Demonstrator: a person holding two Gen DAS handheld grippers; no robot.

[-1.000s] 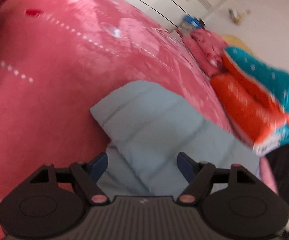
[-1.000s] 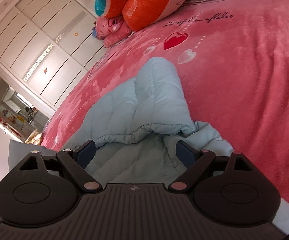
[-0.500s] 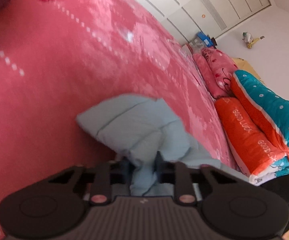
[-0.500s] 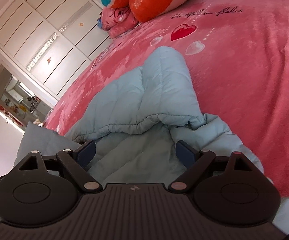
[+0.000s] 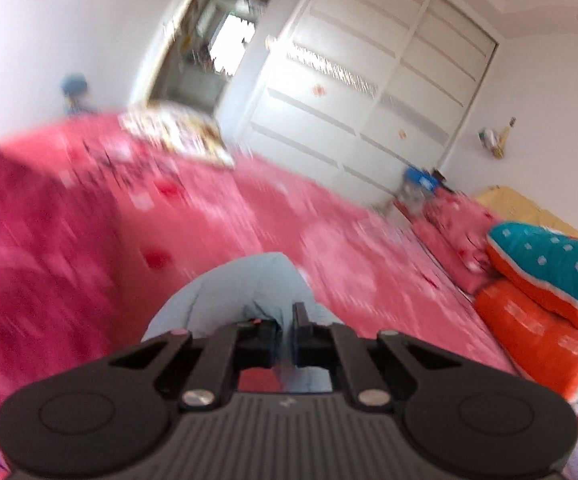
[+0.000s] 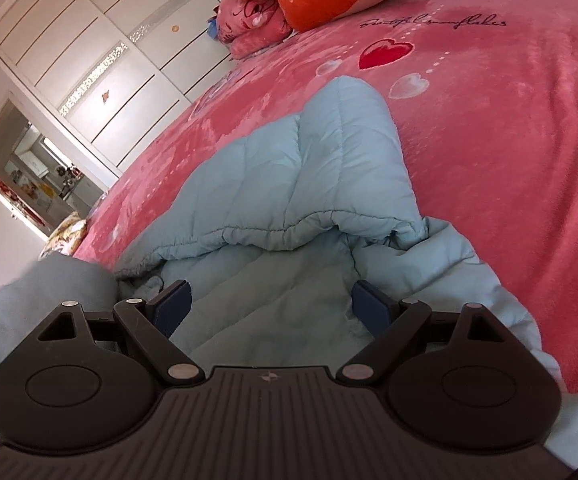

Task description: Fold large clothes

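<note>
A light blue quilted jacket (image 6: 289, 184) lies on the pink bedspread (image 6: 509, 140). In the right wrist view its sleeve is folded over the body and the lining shows just ahead of my right gripper (image 6: 271, 304), which is open and empty over it. In the left wrist view my left gripper (image 5: 285, 334) is shut on a fold of the jacket (image 5: 241, 284) and holds it lifted above the bed; that view is blurred. A raised grey-blue part of the jacket (image 6: 41, 292) shows at the left of the right wrist view.
Orange and teal pillows (image 5: 549, 300) and a pink pillow (image 6: 249, 20) are stacked at the head of the bed. White wardrobe doors (image 5: 361, 92) and a doorway (image 5: 209, 52) stand beyond the bed. A patterned cushion (image 5: 177, 136) lies at the bed's far edge.
My left gripper closed on a fold of the jacket and lifted it, tilting the view up toward the wardrobe. My right gripper stayed open and moved slightly closer over the jacket.
</note>
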